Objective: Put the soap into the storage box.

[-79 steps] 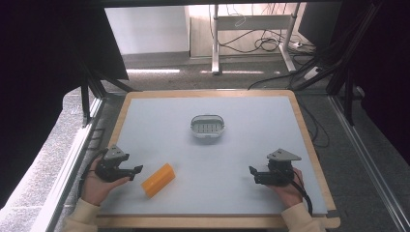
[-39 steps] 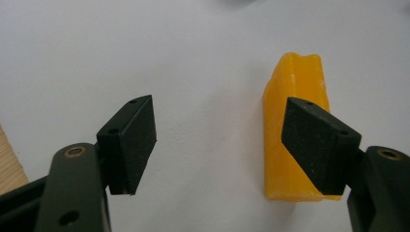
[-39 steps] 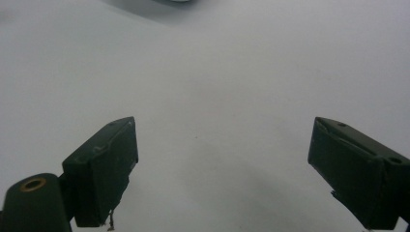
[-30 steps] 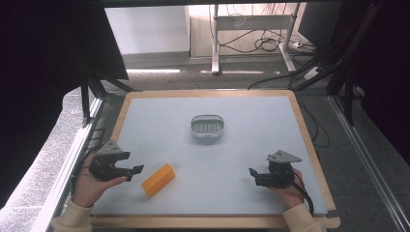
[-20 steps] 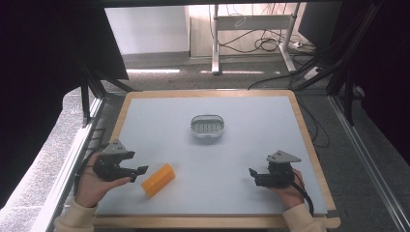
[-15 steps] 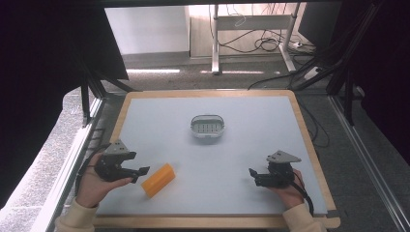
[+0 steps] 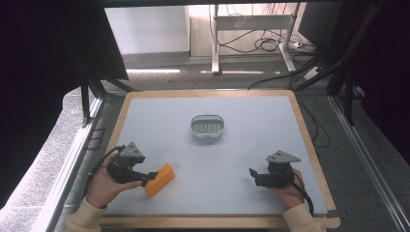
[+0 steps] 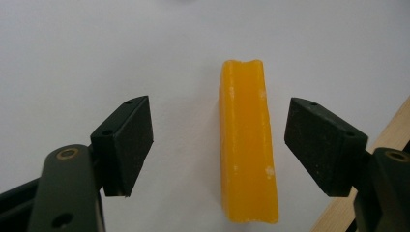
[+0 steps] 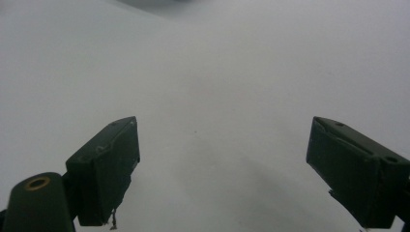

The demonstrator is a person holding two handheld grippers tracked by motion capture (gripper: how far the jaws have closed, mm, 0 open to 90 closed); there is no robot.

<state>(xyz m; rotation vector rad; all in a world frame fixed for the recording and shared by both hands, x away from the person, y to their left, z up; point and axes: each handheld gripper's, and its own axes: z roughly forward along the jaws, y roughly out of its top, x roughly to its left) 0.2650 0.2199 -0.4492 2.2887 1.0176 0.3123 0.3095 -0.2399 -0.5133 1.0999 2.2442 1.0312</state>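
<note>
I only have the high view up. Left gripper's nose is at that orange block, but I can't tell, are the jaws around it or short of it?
Observer: Around it. In the left gripper view the left gripper is open, one jaw on each side of the orange block, with a gap on both sides.
Operator: Is the block square to the jaws?
Observer: Roughly; it runs lengthwise between them, pointing away from the camera, a bit nearer the right-hand jaw.
Operator: And the right gripper, anything between its jaws?
Observer: No. The right gripper is open over the bare white tabletop.
</note>
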